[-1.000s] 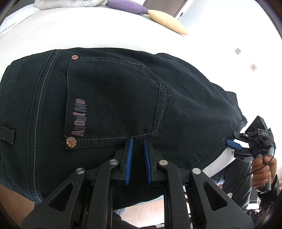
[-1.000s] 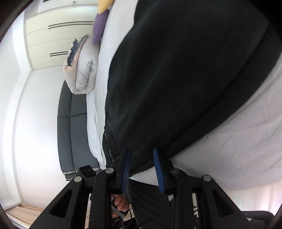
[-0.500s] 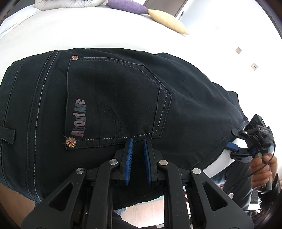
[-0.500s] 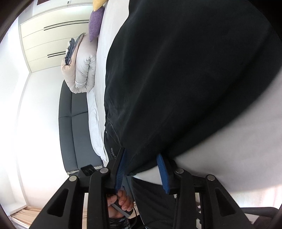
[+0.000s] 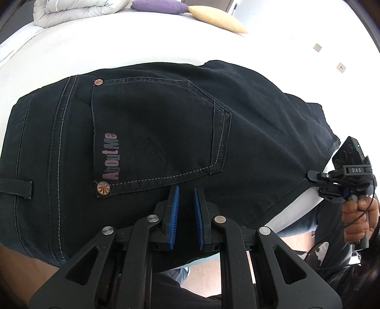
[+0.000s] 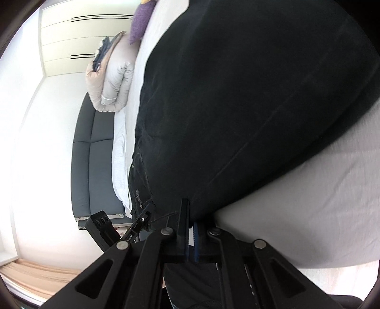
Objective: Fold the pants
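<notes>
Black pants (image 5: 154,130) lie spread on a white bed (image 5: 118,47), back pocket with an "AboutMe" print facing up. My left gripper (image 5: 185,190) sits at their near edge just below the pocket, its blue pads a narrow gap apart with dark fabric pinched between them. At the pants' right edge my right gripper (image 5: 310,176), held by a hand (image 5: 358,214), is closing its jaws onto the cloth. In the right wrist view the right gripper (image 6: 188,214) has its pads pressed together on the edge of the pants (image 6: 249,107), which fill most of that view.
A folded grey duvet (image 5: 71,9), a purple cushion (image 5: 159,6) and a yellow cushion (image 5: 218,21) lie at the bed's far side. A dark sofa (image 6: 92,154) and white wardrobe (image 6: 83,35) stand beyond. Bare sheet (image 6: 308,202) lies right of the pants.
The right gripper's jaws stood apart around the pants' edge and have now closed on it. The left gripper has kept its place and grip.
</notes>
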`<state>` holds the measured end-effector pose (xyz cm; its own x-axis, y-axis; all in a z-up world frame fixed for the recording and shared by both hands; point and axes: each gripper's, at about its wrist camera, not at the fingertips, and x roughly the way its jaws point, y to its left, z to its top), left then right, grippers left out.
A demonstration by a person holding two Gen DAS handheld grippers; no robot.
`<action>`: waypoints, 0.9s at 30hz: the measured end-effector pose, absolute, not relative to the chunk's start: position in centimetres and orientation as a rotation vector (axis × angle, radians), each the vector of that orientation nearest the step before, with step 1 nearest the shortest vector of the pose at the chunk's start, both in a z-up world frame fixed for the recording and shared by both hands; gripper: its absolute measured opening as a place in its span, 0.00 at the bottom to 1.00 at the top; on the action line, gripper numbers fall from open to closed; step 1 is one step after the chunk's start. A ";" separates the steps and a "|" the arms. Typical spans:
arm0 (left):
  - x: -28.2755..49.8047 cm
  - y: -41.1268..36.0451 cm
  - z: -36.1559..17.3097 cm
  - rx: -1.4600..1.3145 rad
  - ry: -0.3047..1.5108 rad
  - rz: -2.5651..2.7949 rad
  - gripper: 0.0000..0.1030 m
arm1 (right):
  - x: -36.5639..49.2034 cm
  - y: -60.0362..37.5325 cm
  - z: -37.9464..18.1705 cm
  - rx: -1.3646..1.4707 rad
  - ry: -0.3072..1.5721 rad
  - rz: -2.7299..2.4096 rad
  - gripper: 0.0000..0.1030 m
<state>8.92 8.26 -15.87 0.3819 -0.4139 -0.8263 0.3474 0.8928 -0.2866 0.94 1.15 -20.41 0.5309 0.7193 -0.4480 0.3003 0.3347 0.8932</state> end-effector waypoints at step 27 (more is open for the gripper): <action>9.0 1.6 -14.8 -0.050 1.014 -0.569 0.12 | -2.6 -8.2 -18.9 1.322 0.847 0.172 0.22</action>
